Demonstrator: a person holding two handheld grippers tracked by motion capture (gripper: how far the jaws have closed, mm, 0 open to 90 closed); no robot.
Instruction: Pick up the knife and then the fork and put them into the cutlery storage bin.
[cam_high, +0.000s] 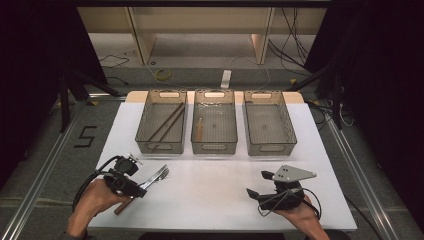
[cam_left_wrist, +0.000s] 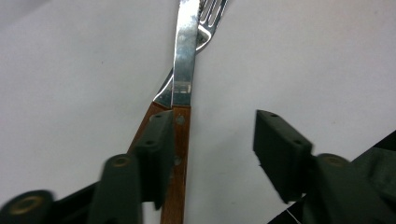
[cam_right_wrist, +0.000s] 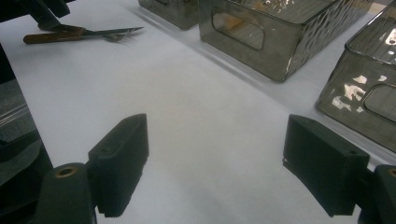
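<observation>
Bottom left of the high view, the left gripper (cam_high: 131, 176) sits low over the knife (cam_left_wrist: 183, 84) and fork (cam_left_wrist: 208, 18), jaws spread, one pad beside the knife's wooden handle. Bottom right, the right gripper (cam_high: 258, 186) rests gaping, empty. Farther up, three baskets (cam_high: 214, 128) line the white table (cam_high: 210, 190).

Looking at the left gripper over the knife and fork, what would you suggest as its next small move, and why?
Probably shift the left gripper sideways to centre on the knife handle, then close. Its jaws stand open, and the wooden handle lies against one jaw rather than midway. The fork lies crossed under the knife, so a centred grip seems likelier to lift the knife alone.
</observation>
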